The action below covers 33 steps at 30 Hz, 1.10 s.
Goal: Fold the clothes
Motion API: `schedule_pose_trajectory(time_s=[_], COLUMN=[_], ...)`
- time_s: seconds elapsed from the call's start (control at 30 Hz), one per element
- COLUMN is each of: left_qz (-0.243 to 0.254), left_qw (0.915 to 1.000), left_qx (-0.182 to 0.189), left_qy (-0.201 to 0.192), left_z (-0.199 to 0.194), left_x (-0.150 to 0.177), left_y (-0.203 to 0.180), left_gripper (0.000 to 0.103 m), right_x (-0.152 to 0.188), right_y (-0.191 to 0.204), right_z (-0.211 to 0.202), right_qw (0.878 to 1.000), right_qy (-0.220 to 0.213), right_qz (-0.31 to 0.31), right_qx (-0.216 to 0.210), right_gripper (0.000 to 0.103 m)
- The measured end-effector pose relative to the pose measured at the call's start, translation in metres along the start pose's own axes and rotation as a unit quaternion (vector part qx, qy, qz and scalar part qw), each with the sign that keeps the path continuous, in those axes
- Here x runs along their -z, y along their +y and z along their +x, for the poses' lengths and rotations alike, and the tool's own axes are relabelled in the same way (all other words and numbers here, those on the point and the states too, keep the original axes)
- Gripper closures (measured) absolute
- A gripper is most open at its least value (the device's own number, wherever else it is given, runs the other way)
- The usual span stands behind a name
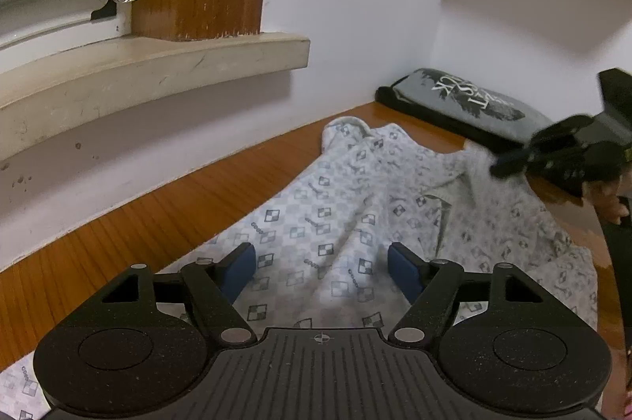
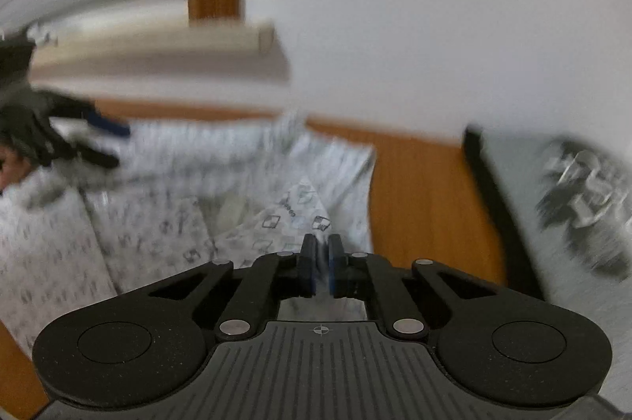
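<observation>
Left gripper (image 1: 322,264) released, hovering over patterned shirt (image 1: 347,207) spread on wooden table (image 1: 130,218); right gripper (image 2: 322,258) clenched on a fold of shirt near folded grey garment (image 2: 572,207)

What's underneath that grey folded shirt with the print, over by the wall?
A black garment lies under the grey folded shirt, its edge sticking out along the near side. Both rest on the wooden table. How far the black piece extends underneath is covered.
</observation>
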<state>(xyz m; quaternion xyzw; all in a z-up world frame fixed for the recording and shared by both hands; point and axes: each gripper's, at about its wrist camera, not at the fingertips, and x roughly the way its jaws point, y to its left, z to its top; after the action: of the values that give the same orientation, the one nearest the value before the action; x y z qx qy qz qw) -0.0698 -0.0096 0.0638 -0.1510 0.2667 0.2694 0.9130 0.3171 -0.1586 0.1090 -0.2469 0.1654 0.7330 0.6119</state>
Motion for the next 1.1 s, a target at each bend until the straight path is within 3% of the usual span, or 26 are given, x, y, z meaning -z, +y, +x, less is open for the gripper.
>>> schedule_pose_trajectory(time_s=[0.13,0.33,0.4,0.47,0.5,0.63,0.7,0.77,0.87,1.1], left_qz=[0.001,0.006,0.006,0.005,0.004,0.001,-0.001,0.004,0.036,0.065], left_qw=[1.0000,1.0000,1.0000,1.0000,1.0000,1.0000,0.9998,0.9997,0.9990,0.9967], left_qx=[0.000,-0.004,-0.004,-0.003,-0.002,-0.001,0.011,0.021,0.024,0.045], left_qy=[0.001,0.001,0.002,0.004,0.004,-0.009,-0.018,-0.015,-0.006,0.019], left_z=[0.000,0.000,0.000,0.001,0.001,-0.003,-0.008,-0.009,-0.003,0.054], left_x=[0.000,0.001,0.001,0.001,0.001,0.001,-0.004,-0.012,-0.028,-0.064], left_y=[0.000,-0.002,-0.002,-0.002,-0.002,-0.001,0.000,-0.001,-0.010,-0.024], left_gripper=[0.026,0.025,0.025,0.025,0.025,0.027,0.036,0.063,0.089,0.089], right_x=[-0.012,-0.009,-0.005,-0.002,0.000,0.010,0.017,0.026,0.037,0.046], right_y=[0.014,0.031,0.028,0.025,0.023,0.014,0.012,0.010,0.011,0.011], right_z=[-0.010,0.038,0.042,0.032,0.026,0.003,-0.005,-0.009,-0.011,-0.018], right_qw=[0.998,0.998,0.999,0.998,0.998,0.998,0.997,0.996,0.995,0.991], right_qy=[-0.064,-0.014,0.003,-0.011,-0.017,-0.022,-0.016,-0.005,0.002,-0.002], right_qz=[-0.017,-0.042,-0.033,-0.018,-0.008,0.036,0.057,0.078,0.092,0.129], right_qx=[0.023,0.043,0.042,0.053,0.058,0.056,0.054,0.049,0.047,0.039], right_gripper=[0.098,0.095,0.089,0.067,0.061,0.057,0.057,0.057,0.056,0.048])
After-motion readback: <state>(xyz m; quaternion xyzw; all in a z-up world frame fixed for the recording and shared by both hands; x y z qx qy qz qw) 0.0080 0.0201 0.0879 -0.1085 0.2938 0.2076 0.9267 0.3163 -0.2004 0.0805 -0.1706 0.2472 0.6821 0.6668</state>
